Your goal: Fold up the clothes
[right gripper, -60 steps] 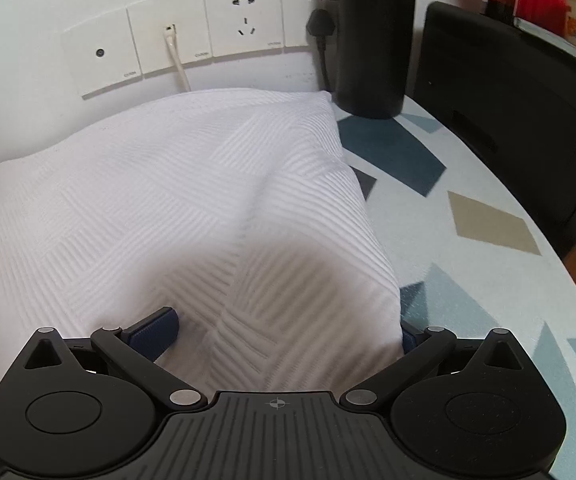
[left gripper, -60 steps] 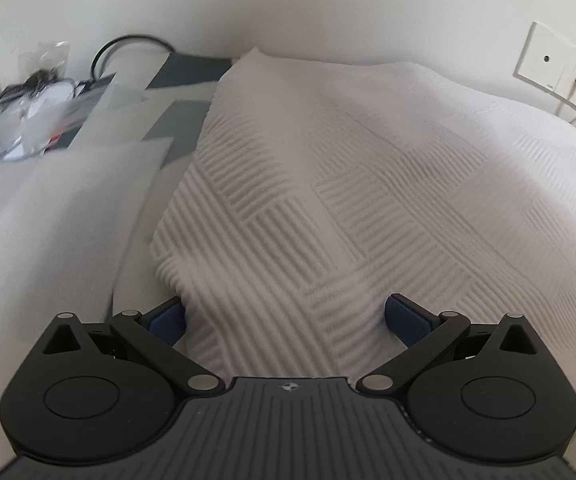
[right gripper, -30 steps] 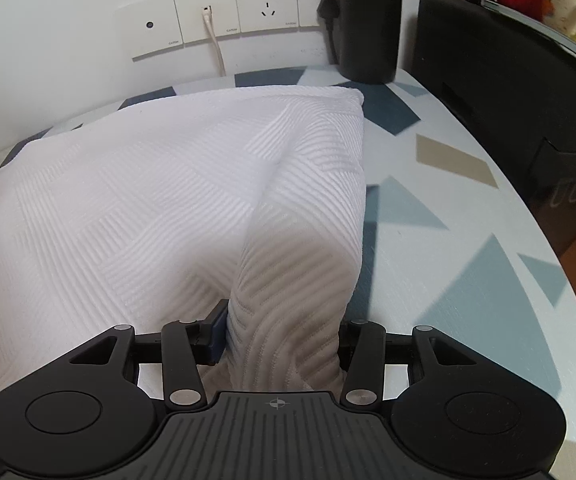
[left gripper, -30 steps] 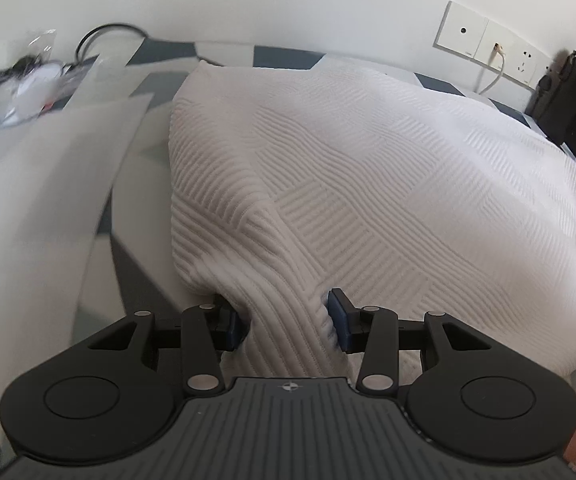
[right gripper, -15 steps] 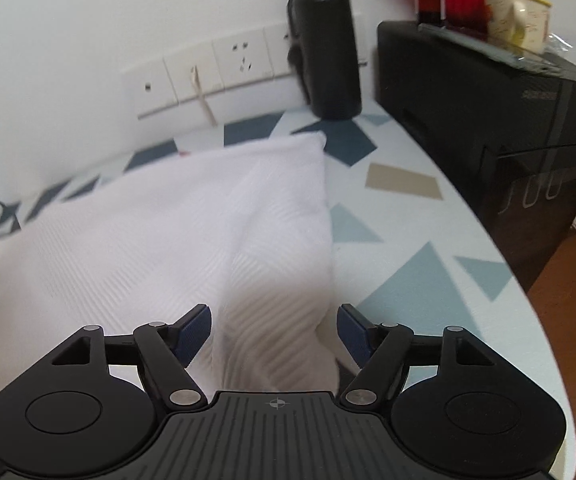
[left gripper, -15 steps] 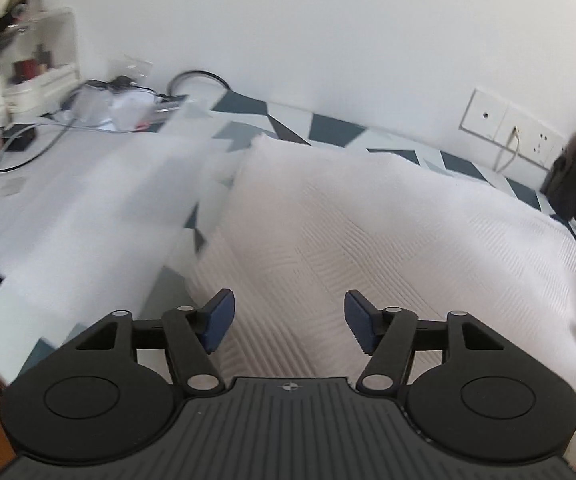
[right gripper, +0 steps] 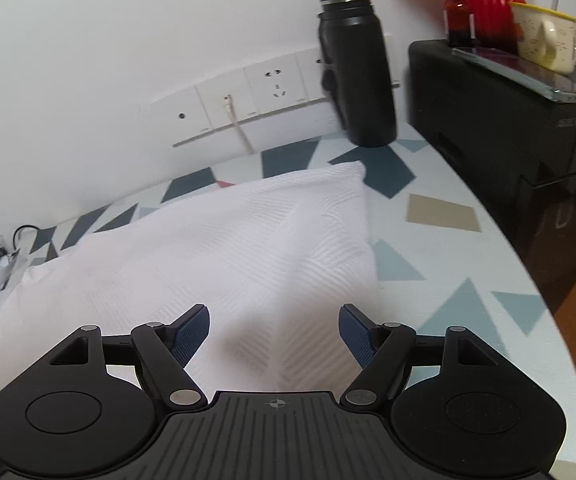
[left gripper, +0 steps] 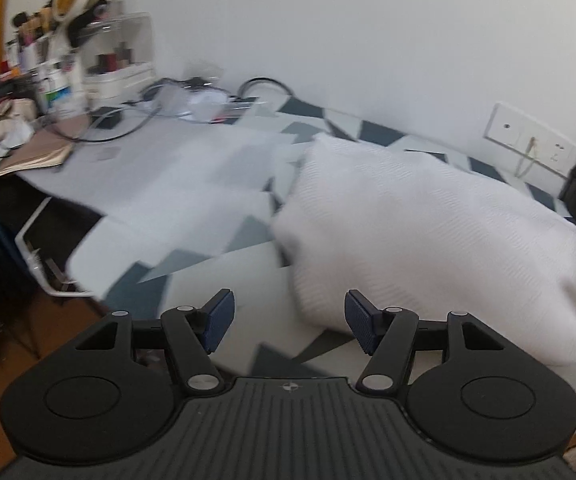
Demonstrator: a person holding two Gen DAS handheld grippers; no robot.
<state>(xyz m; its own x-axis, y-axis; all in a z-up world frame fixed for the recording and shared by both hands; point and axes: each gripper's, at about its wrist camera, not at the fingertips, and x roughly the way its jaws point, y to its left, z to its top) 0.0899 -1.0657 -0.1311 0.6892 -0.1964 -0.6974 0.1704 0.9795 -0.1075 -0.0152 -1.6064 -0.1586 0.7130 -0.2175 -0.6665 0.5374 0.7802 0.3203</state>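
Note:
A white cloth (left gripper: 428, 232) with a woven rib pattern lies folded on the table with the triangle-print cover (left gripper: 223, 276). In the left wrist view my left gripper (left gripper: 288, 320) hangs open above the bare cover, just left of the cloth's near corner, with nothing between its blue pads. The right wrist view shows the same cloth (right gripper: 207, 248) reaching toward the wall sockets. My right gripper (right gripper: 273, 330) stands open over the cloth's near right part, its fingers clear of the fabric.
A pale flat sheet (left gripper: 175, 200) lies left of the cloth. Cables (left gripper: 135, 120) and cluttered containers (left gripper: 67, 76) fill the far left. A black bottle (right gripper: 356, 68) and a black box (right gripper: 508, 120) stand at the right, where the table edge (right gripper: 528, 280) curves.
Both grippers opened and let go of the cloth folds they pinched, then lifted back. The left one swung left off the cloth; the cloth now lies flat.

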